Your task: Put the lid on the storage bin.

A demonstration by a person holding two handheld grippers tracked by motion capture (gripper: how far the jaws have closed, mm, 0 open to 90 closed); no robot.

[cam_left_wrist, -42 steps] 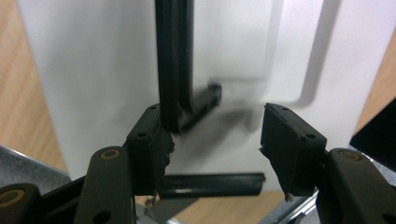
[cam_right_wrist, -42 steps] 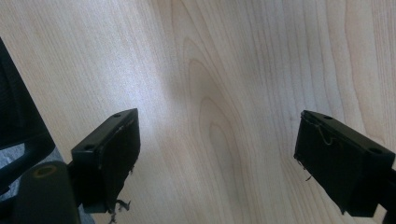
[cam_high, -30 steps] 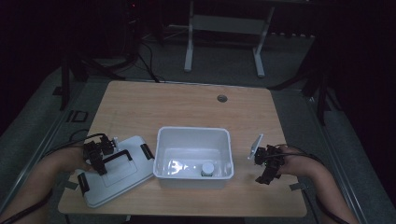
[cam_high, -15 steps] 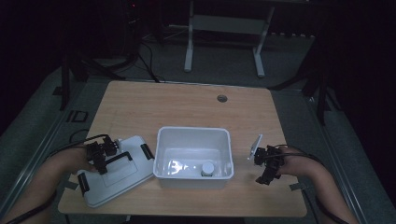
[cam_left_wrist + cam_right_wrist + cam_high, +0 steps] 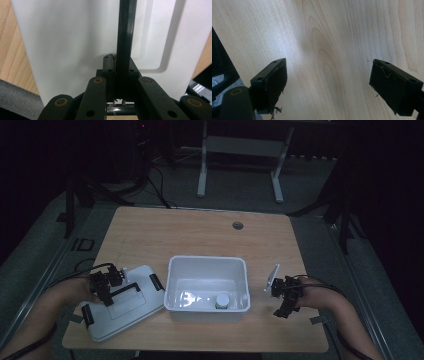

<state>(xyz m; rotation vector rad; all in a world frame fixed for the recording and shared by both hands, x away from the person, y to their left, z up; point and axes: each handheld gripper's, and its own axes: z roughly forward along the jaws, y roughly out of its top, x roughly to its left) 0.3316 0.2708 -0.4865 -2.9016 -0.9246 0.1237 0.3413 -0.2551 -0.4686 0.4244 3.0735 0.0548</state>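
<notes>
A white lid (image 5: 131, 309) lies flat on the table left of an open white bin (image 5: 207, 262). Across the lid runs a black handle bar (image 5: 126, 290). My left gripper (image 5: 108, 295) has just been closing with that bar between its jaws. In the left gripper view the left gripper (image 5: 119, 62) is shut on the handle bar (image 5: 126, 30) over the lid (image 5: 70, 37). Right of the bin, my right gripper (image 5: 281, 309) hovers low. In the right gripper view the right gripper (image 5: 329, 82) stands open above bare wood.
A small white-capped jar (image 5: 222, 300) stands inside the bin near its front wall. The wooden table (image 5: 200, 232) has a round cable hole (image 5: 237, 225) at the back. Dark floor, cables and a metal frame lie beyond the table.
</notes>
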